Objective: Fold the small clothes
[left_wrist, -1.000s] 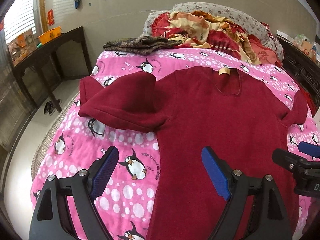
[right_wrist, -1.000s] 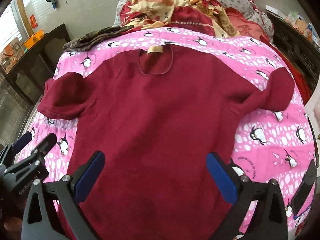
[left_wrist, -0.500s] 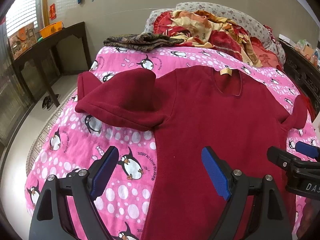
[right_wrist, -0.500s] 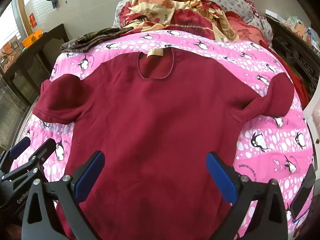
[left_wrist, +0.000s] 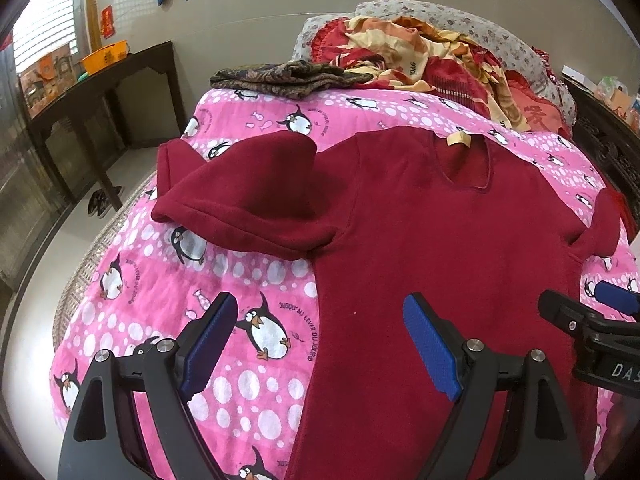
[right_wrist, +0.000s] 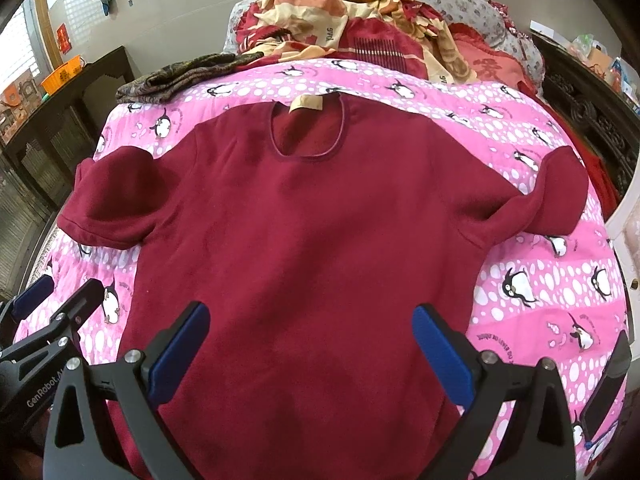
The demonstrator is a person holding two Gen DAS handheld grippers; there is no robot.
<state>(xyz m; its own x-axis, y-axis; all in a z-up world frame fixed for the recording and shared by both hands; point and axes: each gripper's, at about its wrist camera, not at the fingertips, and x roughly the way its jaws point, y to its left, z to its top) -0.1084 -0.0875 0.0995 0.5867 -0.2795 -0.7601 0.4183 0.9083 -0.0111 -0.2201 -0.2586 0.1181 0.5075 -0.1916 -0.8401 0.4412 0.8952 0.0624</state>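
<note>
The left gripper (left_wrist: 316, 340) has its jaws spread wide and empty, hovering over the lower left edge of a dark red short-sleeved top (left_wrist: 440, 240); one blue pad (left_wrist: 208, 328) sits above the pink penguin quilt (left_wrist: 140, 272), the other above the fabric. The right gripper (right_wrist: 310, 350) also has its jaws spread and empty, over the top's lower middle. The top lies flat, front up, on the bed, neckline with a tan label (right_wrist: 306, 103) pointing away and both sleeves spread out. Beyond it lie a folded dark patterned cloth (right_wrist: 176, 76) and a heap of red and cream bedding (right_wrist: 360, 32). A dark wooden desk (left_wrist: 100, 80) stands left of the bed.
</note>
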